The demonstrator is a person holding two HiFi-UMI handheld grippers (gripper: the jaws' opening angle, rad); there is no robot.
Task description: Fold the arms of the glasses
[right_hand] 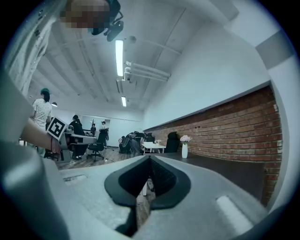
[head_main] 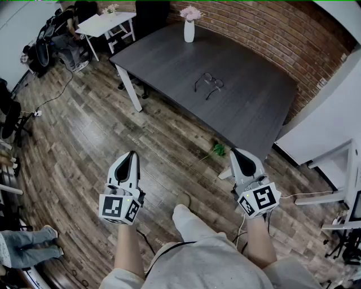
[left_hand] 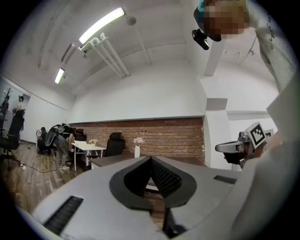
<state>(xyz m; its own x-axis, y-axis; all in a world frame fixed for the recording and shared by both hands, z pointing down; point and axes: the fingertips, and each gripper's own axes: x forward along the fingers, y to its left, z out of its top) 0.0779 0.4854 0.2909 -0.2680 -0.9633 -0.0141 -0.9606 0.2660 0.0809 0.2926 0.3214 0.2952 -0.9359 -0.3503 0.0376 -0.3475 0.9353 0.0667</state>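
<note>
Left gripper (head_main: 132,154): clenched and empty. Its own view shows the two dark pads pressed together with nothing between them. It's held level over the wooden floor (head_main: 84,141).
Right gripper (head_main: 234,151): same story, jaws tight together on nothing, also held level, with its marker cube facing up at the head camera.
Glasses (head_main: 209,83): out ahead of both grippers and well apart from them, between their two lines and nearer the right gripper's side. They lie flat on the desk and neither gripper touches them.
Glasses arms: both stand out from the frame, unfolded, and trail back toward the grippers.
Desk (head_main: 169,62): dark grey, ahead of the grippers. Its near edge runs across in front of them and comes closest at the right gripper's tip.
Vase (head_main: 189,31): white and upright, with pink flowers (head_main: 190,12) in it, at the far end of the desk beyond the glasses. Both gripper views catch it just above the closed jaws.
Green sprig (head_main: 218,150): down on the floor, just to the left of the right gripper's tip.
Brick wall (head_main: 254,28): runs behind the desk, ahead and to the right of the right gripper.
White table (head_main: 107,23): far ahead of the left gripper, past the desk's left end.
</note>
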